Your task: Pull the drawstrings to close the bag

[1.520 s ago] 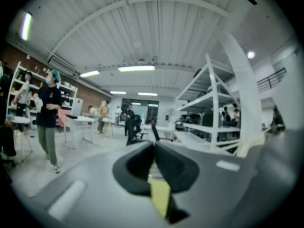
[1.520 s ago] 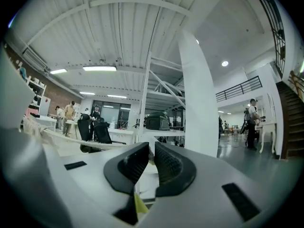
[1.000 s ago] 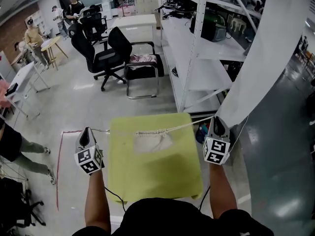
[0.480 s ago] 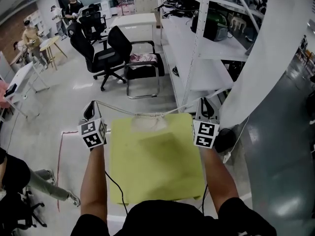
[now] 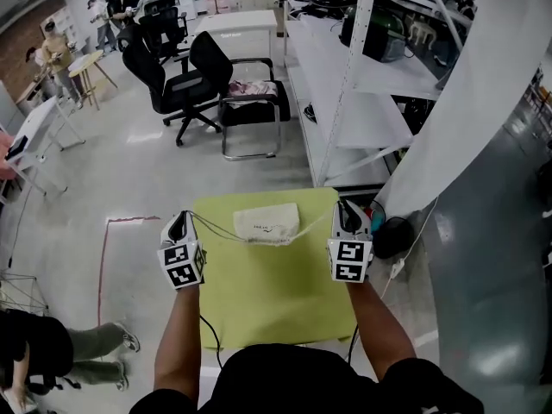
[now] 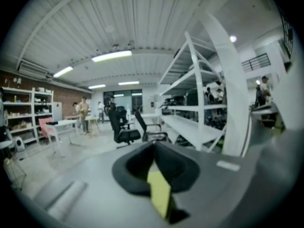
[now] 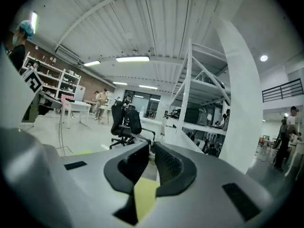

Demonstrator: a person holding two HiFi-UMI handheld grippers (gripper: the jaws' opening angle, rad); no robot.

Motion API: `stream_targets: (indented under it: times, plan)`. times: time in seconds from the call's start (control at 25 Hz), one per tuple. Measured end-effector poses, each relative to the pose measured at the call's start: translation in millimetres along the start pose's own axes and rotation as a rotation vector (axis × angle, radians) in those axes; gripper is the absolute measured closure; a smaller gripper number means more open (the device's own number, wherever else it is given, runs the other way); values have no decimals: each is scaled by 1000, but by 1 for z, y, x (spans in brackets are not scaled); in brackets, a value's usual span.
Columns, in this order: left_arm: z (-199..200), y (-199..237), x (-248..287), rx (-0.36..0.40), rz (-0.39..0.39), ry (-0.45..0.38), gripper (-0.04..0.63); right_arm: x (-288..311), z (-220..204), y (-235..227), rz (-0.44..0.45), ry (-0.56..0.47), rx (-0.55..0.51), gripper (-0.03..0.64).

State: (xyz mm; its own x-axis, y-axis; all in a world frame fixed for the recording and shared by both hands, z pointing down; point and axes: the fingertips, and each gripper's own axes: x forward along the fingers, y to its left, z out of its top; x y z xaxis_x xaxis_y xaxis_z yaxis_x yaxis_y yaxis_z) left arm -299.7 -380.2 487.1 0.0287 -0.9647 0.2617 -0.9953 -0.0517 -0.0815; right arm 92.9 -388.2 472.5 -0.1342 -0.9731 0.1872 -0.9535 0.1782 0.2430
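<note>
The left hand-held gripper (image 5: 178,225) has its jaws pressed together on one end of the thin white drawstring (image 5: 214,229). The right hand-held gripper (image 5: 344,212) pinches the other end, so pulling outward should cinch the mouth. Between them the small cream cloth bag (image 5: 267,221) lies flat near the far edge of the square yellow-green desk (image 5: 276,304). To the left is open grey floor (image 5: 129,179), while a white metal shelving rack (image 5: 332,76) crowds the right.

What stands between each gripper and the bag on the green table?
Nothing visible does. Only the drawstrings run across the table from the bag to the left gripper and the right gripper, each shut on its end.
</note>
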Motion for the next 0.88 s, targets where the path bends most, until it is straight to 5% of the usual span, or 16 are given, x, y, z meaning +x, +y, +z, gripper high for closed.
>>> stream_targets:
  times: [0.24,0.88]
  plan:
    - [-67,-17,-20,-55,-7,127,580,-28,-67,34,88,142,0,582]
    - [-233,-59,-90,-47,-100,448,578,-97,-218,83,202,445,80,581]
